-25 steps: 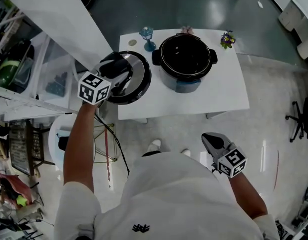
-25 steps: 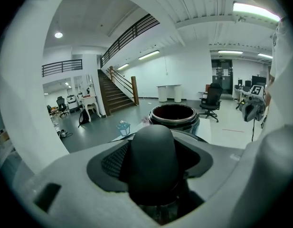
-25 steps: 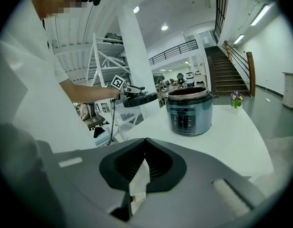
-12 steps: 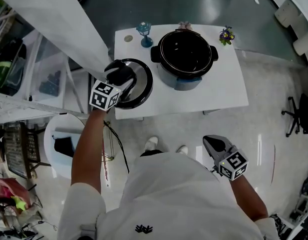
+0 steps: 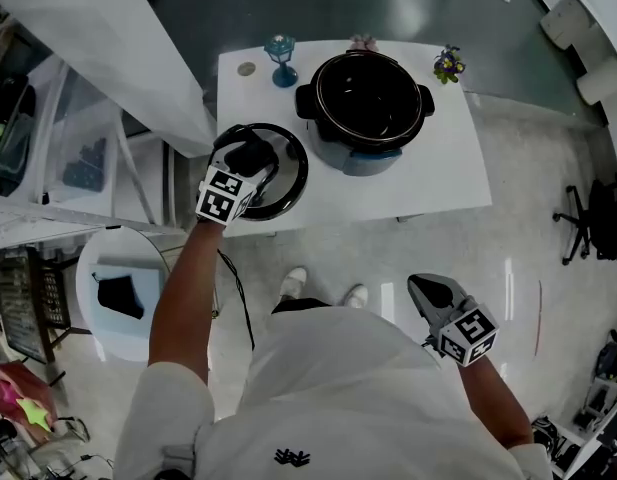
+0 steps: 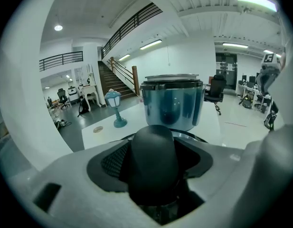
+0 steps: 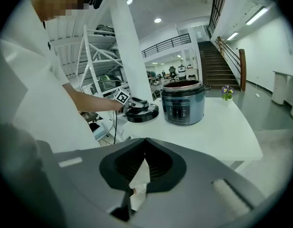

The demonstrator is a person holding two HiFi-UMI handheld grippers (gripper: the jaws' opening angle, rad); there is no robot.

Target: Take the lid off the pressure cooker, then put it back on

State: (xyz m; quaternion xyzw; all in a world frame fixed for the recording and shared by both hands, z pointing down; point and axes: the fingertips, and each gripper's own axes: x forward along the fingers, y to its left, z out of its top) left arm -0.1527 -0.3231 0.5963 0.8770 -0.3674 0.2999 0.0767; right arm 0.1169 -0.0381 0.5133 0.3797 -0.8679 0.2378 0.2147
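The open pressure cooker (image 5: 366,103) stands on the white table (image 5: 433,183), its dark pot bare. Its round black lid (image 5: 290,176) lies flat at the table's front left corner, left of the cooker; I cannot tell whether it touches the tabletop. My left gripper (image 5: 250,158) is shut on the lid's black handle (image 6: 153,160), which fills the space between the jaws, with the cooker (image 6: 172,103) just beyond. My right gripper (image 5: 433,293) hangs low by my right side, off the table, jaws together and holding nothing. From there I see the lid (image 7: 142,113) and the cooker (image 7: 183,102).
A small blue lamp ornament (image 5: 280,58), a round disc (image 5: 247,69) and a little flower pot (image 5: 449,64) stand along the table's far edge. A white shelf rack (image 5: 108,98) is close on the left, a stool (image 5: 123,288) below it, an office chair (image 5: 593,218) at right.
My left gripper has sunk with the lid, down to the table's front left corner. The right gripper has stayed at my side.
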